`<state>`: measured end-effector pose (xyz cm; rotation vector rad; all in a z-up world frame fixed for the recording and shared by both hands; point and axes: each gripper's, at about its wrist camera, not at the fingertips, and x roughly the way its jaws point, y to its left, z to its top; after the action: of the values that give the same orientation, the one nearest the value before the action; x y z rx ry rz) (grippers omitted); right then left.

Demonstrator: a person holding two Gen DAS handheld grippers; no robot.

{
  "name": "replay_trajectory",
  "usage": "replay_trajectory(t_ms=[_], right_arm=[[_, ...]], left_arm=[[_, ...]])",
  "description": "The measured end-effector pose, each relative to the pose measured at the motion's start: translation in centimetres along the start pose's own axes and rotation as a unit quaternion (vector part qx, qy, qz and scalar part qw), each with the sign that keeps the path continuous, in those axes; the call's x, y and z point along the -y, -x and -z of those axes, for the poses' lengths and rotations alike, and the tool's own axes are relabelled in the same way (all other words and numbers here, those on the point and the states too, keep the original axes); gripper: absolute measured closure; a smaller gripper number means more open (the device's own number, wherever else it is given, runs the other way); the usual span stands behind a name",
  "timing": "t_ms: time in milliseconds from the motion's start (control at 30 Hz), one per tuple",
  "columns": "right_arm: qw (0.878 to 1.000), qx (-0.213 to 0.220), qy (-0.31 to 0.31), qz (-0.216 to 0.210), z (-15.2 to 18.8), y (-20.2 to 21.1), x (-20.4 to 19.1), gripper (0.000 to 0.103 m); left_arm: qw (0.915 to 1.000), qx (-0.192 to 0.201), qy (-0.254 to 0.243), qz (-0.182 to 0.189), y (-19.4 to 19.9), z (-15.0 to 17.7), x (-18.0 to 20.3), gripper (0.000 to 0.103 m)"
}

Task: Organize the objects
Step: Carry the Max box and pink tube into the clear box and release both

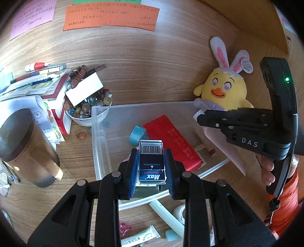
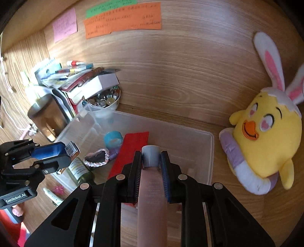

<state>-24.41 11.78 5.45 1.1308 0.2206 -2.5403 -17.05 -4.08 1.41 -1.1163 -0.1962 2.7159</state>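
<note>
The left tongs (image 1: 151,167) hold a small box (image 1: 151,161); the right tongs (image 2: 151,167) hold a pink tube (image 2: 152,199), pointing to twelve o'clock, over the clear bin (image 2: 210,144).

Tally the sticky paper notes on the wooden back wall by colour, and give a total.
Pink note: 1
Orange note: 1
Green note: 1
Total: 3
</note>
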Motion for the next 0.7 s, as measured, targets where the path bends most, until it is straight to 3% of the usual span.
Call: replay_trajectory(t_ms=[233,500,700], right_arm=[[1.000,-0.005,0.028,-0.001,-0.9,-0.5,-1.5,0.085],[0.999,0.019,0.038,-0.004,-1.2,1.3,-2.7,0.084],[0.999,0.034,0.035,-0.024,-0.2,3.4,-3.4,0.080]], left_arm=[[1.0000,0.002,0.006,0.006,0.2,-0.4,-0.2,0.076],[0.9997,0.023,-0.007,0.000,2.4,-0.1,0.4,0.076],[0.9994,0.031,-0.014,-0.007,3.9,1.2,0.7,0.066]])
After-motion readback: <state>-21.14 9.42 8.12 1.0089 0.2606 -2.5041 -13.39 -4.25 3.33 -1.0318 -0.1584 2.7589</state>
